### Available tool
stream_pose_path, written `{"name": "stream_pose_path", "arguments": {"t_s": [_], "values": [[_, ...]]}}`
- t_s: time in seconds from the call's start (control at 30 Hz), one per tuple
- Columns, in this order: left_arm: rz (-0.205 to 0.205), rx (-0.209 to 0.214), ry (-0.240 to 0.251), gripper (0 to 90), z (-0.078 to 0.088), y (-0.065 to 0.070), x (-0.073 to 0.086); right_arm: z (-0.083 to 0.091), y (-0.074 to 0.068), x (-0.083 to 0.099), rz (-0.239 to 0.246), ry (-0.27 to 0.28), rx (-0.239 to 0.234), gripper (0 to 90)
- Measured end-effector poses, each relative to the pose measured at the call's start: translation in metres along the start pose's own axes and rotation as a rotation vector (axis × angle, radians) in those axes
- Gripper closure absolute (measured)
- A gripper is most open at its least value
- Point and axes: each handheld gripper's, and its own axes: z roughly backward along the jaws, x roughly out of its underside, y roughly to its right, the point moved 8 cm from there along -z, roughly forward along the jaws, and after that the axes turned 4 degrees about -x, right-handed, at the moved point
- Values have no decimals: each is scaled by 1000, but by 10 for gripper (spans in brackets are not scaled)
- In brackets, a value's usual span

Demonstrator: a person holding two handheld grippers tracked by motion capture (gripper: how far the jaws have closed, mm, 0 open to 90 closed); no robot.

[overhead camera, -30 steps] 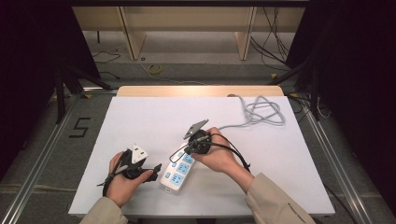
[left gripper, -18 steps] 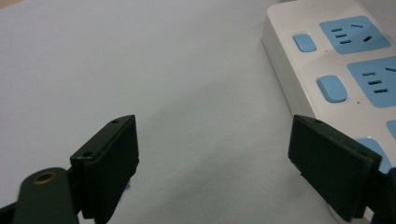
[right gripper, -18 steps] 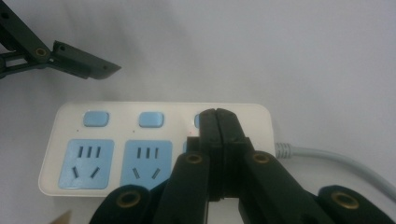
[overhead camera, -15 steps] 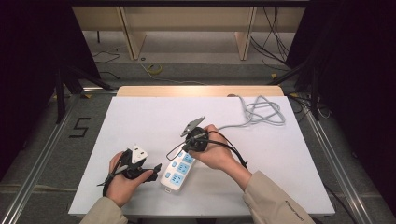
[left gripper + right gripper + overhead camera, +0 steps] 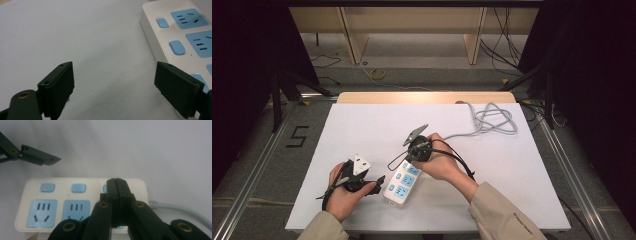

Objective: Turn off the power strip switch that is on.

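Observation:
A white power strip with blue sockets and blue switches lies near the table's front edge, its grey cable coiled at the far right. My right gripper points down at the strip's far end. In the right gripper view its jaws are shut with nothing between them, the tips over the third blue switch of the strip; contact cannot be told. My left gripper lies level just left of the strip. Its jaws stand wide open and empty, the right pad beside the strip's edge.
The white table sheet stretches bare behind and left of the hands. A wooden table edge runs along the back. Dark floor with loose cables and metal rails surrounds the table.
The right gripper has shifted slightly over the far end of the power strip. The left gripper has stayed where it was.

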Motion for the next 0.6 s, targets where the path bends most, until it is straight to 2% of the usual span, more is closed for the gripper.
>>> {"name": "stream_pose_path", "arguments": {"t_s": [0.6], "values": [[3, 1, 3, 157, 0, 1, 0, -9, 0, -7, 1, -18, -4, 900]]}}
